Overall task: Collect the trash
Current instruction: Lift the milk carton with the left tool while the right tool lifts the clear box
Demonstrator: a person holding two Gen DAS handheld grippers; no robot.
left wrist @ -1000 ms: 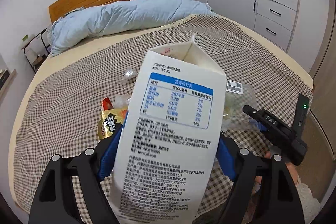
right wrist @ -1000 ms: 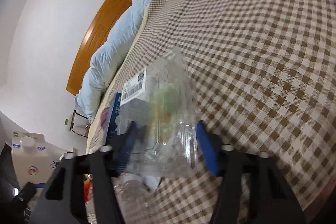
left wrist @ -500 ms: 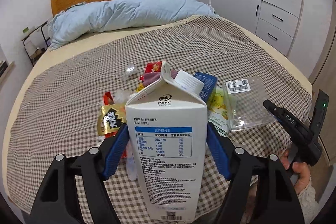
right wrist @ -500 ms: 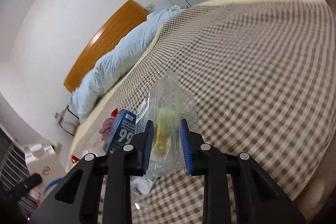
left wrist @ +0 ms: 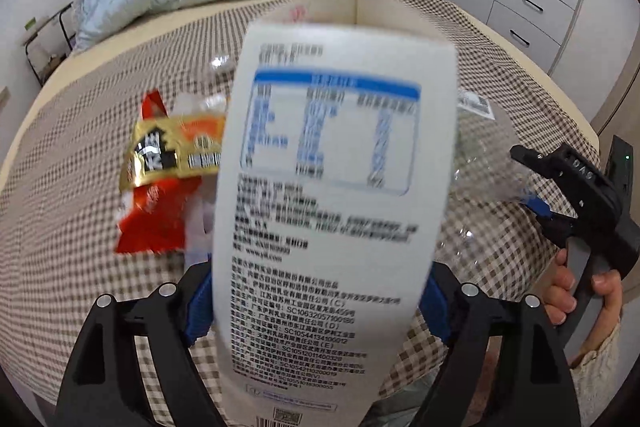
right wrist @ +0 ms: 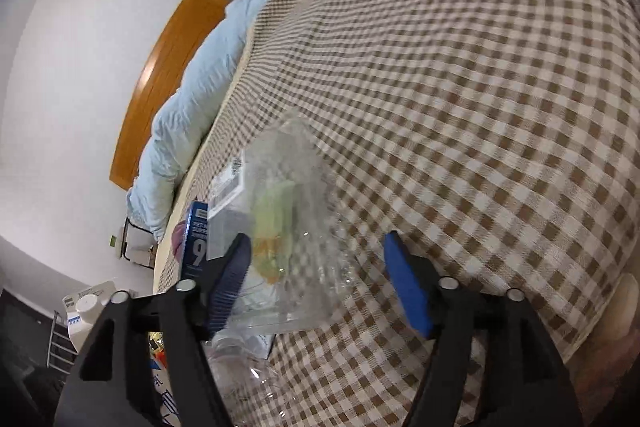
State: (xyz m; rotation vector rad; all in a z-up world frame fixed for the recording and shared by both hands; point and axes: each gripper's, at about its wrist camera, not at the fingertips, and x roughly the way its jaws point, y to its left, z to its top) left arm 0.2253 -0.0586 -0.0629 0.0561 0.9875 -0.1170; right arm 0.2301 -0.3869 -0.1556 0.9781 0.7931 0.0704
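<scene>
A tall white milk carton fills the space between the blue pads of the left gripper, which stands wide with its jaws opening; the pads sit against the carton's lower sides, left and right, and grip it. The carton leans away from the camera over the checked bedspread, its printed side facing the lens: a blue-bordered nutrition table, rows of black text, a barcode at the near end, and the folded gable top at the far end. The print is blurred.

Left of the carton a gold, red and black snack wrapper lies on the bedspread. To the right, a person's hand holds the right gripper at the near right edge of the bed.

In the right wrist view that gripper's jaws are opening around a clear plastic clamshell box. The box rests against the left blue pad, while the right pad stands clear of it. The box is transparent and creased, carries a white barcode label at its far left corner, and shows pale green and orange remains inside. A blue box with a large white numeral lies just left of it.
</scene>
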